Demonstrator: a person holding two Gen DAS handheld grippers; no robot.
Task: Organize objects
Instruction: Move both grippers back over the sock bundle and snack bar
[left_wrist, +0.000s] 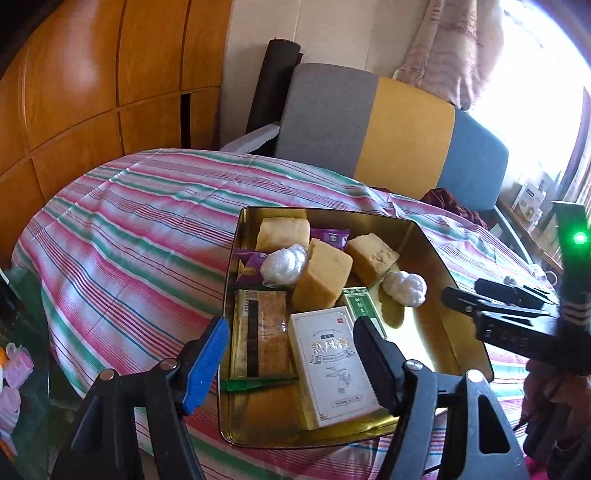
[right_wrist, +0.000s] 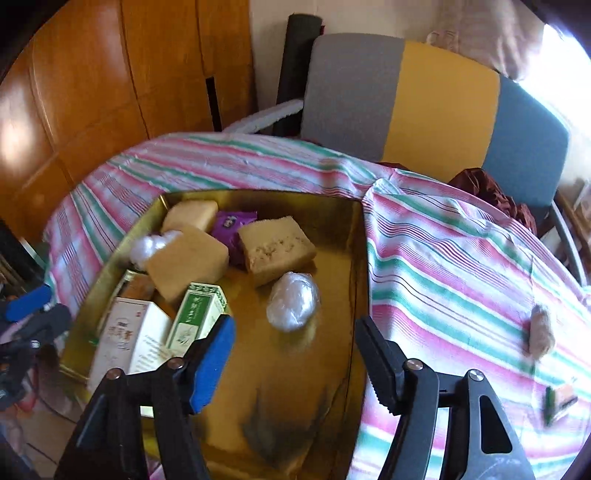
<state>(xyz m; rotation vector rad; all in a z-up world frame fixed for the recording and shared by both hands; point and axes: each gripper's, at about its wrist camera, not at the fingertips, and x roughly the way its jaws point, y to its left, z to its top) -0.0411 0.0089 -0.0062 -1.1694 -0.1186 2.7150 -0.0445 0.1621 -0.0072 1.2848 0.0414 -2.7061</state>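
The right gripper (right_wrist: 295, 362) hangs with its jaws apart and nothing between them over the bare right part of the gold tray (right_wrist: 347, 236), the wrapped ball (right_wrist: 293, 301) just ahead of its fingertips. Out on the striped cloth (right_wrist: 443, 266), well to that gripper's right, lie a tan lump (right_wrist: 542, 330) and a small green-and-orange piece (right_wrist: 557, 402), blurred, perhaps a packet. Both are much nearer the right hand than the left gripper (left_wrist: 291, 354), which is held open above the white box (left_wrist: 328, 365) at the tray's near-left end.
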